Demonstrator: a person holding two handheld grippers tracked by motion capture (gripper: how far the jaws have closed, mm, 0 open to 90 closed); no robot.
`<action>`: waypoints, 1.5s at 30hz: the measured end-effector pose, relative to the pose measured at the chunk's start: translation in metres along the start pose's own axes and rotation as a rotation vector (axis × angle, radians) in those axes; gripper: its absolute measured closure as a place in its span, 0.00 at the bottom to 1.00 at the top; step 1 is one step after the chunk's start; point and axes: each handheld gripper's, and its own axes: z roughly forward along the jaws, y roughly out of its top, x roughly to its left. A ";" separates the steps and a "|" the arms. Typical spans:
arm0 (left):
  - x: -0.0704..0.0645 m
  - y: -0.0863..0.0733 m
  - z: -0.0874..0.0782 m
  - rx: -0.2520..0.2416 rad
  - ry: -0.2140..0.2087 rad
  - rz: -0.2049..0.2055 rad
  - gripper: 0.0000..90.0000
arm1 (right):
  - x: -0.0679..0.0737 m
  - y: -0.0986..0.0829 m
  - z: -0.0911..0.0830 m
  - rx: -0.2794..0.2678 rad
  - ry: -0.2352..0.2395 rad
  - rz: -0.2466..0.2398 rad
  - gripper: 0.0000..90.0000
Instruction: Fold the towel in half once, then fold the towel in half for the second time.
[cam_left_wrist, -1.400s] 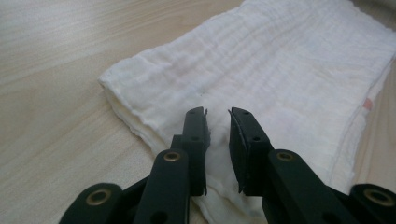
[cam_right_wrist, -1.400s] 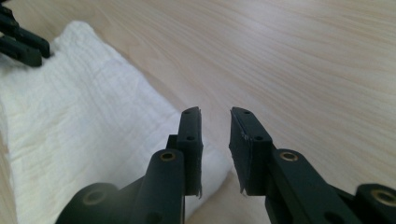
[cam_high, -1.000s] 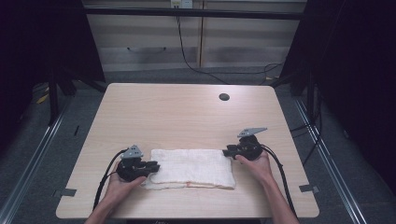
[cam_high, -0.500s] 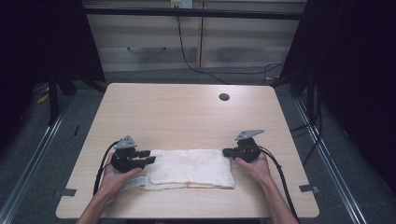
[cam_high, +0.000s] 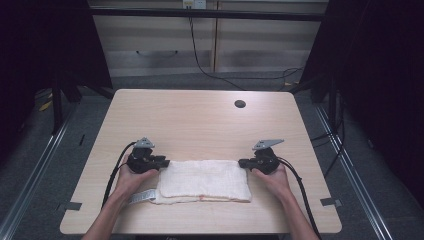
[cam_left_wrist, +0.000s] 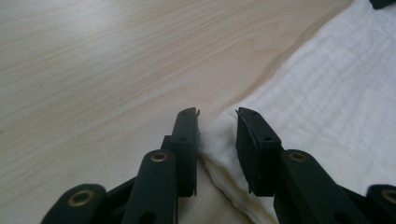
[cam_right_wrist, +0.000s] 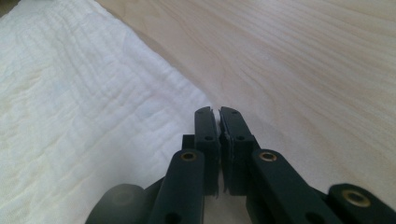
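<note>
Left tool (cam_high: 162, 162): low at the folded white cloth's (cam_high: 205, 180) left far corner, jaws parted, corner edge lying between them. Right tool (cam_high: 243, 163): low at the right far corner, jaws pressed together beside the cloth's edge. Cloth: flat on tabletop (cam_high: 200, 120), near edge, between both hands. Dark round hole (cam_high: 240, 104): far right, well apart.

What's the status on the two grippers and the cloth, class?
Left gripper open, jaws straddling the white cloth corner. Right gripper shut at the opposite corner; grip unclear. Cloth flat, folded. Nothing in the way.
</note>
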 end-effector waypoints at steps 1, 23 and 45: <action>-0.001 -0.001 0.000 -0.002 0.010 0.010 0.79 | 0.000 0.000 0.000 0.000 -0.001 -0.001 0.96; -0.004 -0.001 -0.015 -0.148 -0.061 -0.037 0.96 | -0.008 0.006 -0.023 -0.109 0.021 0.053 0.97; -0.010 0.011 -0.019 -0.192 -0.086 -0.046 0.96 | 0.003 0.017 -0.048 -0.163 0.010 -0.007 0.97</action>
